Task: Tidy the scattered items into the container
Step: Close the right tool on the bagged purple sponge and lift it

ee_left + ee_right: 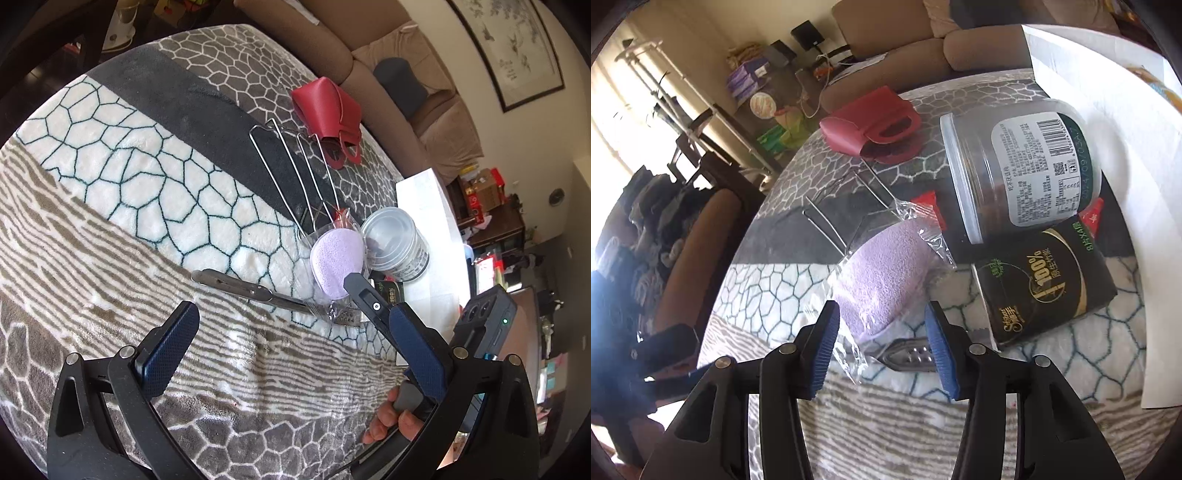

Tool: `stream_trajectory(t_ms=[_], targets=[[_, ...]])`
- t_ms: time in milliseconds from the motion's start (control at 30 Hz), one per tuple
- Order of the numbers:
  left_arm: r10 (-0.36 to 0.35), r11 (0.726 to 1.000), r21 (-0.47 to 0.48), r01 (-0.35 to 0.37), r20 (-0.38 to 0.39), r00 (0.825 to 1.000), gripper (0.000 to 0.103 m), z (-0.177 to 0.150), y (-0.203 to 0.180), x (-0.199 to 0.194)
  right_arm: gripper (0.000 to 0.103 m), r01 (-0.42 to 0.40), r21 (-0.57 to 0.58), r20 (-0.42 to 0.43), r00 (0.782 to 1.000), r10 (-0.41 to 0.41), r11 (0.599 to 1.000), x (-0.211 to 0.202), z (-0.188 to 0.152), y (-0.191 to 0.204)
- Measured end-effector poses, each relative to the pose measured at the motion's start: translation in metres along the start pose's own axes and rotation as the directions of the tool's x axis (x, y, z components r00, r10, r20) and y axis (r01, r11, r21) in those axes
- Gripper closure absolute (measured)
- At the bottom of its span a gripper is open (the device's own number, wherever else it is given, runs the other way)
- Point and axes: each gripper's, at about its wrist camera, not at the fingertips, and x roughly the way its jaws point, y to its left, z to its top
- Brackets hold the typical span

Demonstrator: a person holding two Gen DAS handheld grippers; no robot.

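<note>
A purple sponge point(882, 273) in a clear wrapper lies on the patterned blanket point(894, 424). Its near end sits between the blue pads of my right gripper point(882, 332), which is open; the pads do not press on it. In the left wrist view one black finger point(365, 291) of that gripper overlaps the sponge point(336, 262). My left gripper point(291, 332) hangs wide open above the blanket, nearer than the sponge, holding nothing. A clear plastic jar point(1015, 173) lies on its side just right of the sponge, its mouth facing the sponge.
A black tissue packet point(1045, 291) lies under the jar beside a white box point(1126, 221). A metal utensil point(240, 286) lies under the sponge. A wire rack point(295, 166) and a red bag point(328, 110) lie farther back. A sofa point(406, 74) stands behind. A hand point(391, 421) grips the right handle.
</note>
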Motion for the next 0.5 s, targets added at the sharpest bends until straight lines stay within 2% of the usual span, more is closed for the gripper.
stream_trajectory(t_ms=[100, 133, 167, 200, 233, 267, 367, 500], targets=[[-0.006, 1.000, -0.013, 0.006, 0.001, 1.000, 0.000, 0.001, 0.002, -0.001, 0.052, -0.023, 0.068, 0.000, 1.000, 0.023, 0.997, 0.012, 0.005, -0.006], [-0.010, 1.000, -0.016, 0.010, 0.002, 1.000, 0.000, 0.002, 0.003, -0.002, 0.058, -0.040, 0.094, 0.002, 0.999, 0.040, 0.995, 0.015, 0.005, -0.009], [-0.014, 1.000, -0.019, 0.014, 0.002, 1.000, 0.000, 0.002, 0.004, -0.002, 0.069, -0.057, 0.122, 0.007, 0.998, 0.056, 0.991, 0.016, 0.005, -0.012], [-0.016, 1.000, -0.023, 0.016, 0.002, 1.000, 0.000, 0.003, 0.005, -0.002, 0.073, -0.074, 0.145, 0.018, 0.997, 0.072, 0.987, 0.015, 0.004, -0.015], [-0.018, 0.999, -0.028, 0.018, 0.002, 1.000, 0.000, 0.003, 0.006, -0.002, 0.084, -0.100, 0.161, 0.035, 0.995, 0.096, 0.982, 0.013, 0.003, -0.017], [-0.023, 0.999, -0.036, 0.023, 0.000, 1.000, 0.000, 0.003, 0.008, -0.002, 0.089, -0.128, 0.164, 0.050, 0.991, 0.121, 0.978, 0.010, 0.002, -0.019], [-0.090, 0.993, -0.082, 0.088, -0.022, 0.996, 0.000, 0.002, 0.014, 0.003, 0.090, -0.143, 0.115, 0.056, 0.989, 0.137, 0.983, -0.002, 0.000, -0.012], [-0.230, 0.960, -0.174, 0.220, -0.038, 0.972, 0.000, 0.000, 0.022, 0.009, 0.091, -0.259, 0.174, 0.061, 0.966, 0.252, 0.950, -0.019, -0.006, -0.012]])
